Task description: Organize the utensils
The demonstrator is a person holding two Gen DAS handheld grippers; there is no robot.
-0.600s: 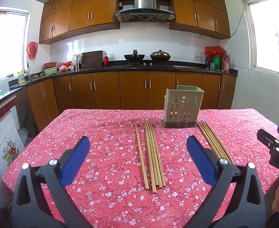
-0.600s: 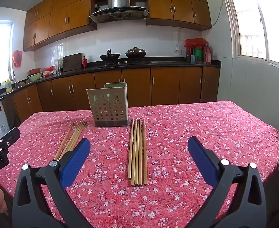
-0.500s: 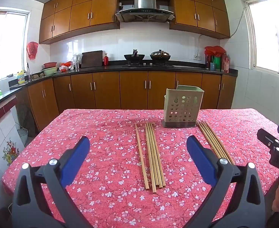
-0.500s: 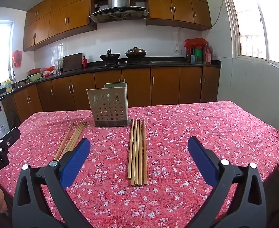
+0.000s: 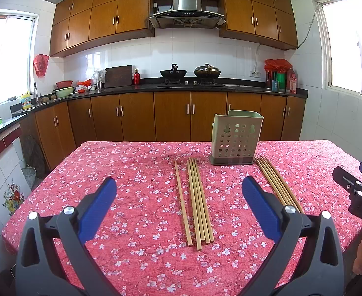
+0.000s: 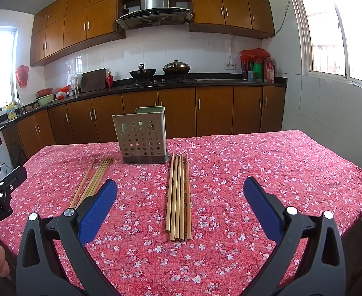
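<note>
Start of the utensil sort: both tools empty, all chopsticks on the cloth.

Left wrist view: your left gripper (image 5: 178,192) stands with its fingers wide and holds nothing. The left bundle of chopsticks (image 5: 198,201) lies between and beyond the fingertips, one stick slightly apart from the rest; the perforated holder (image 5: 235,138) stands upright past the right-hand finger. This view alone shows the right bundle (image 5: 276,185) running behind that finger.

Right wrist view: your right gripper (image 6: 179,192) is likewise spread wide and empty, with the right bundle (image 6: 178,197) centred between its fingers. The holder (image 6: 141,135) appears empty, though its inside is largely hidden. By this evidence nothing is sorted yet; every stick remains to be lifted in.
</note>
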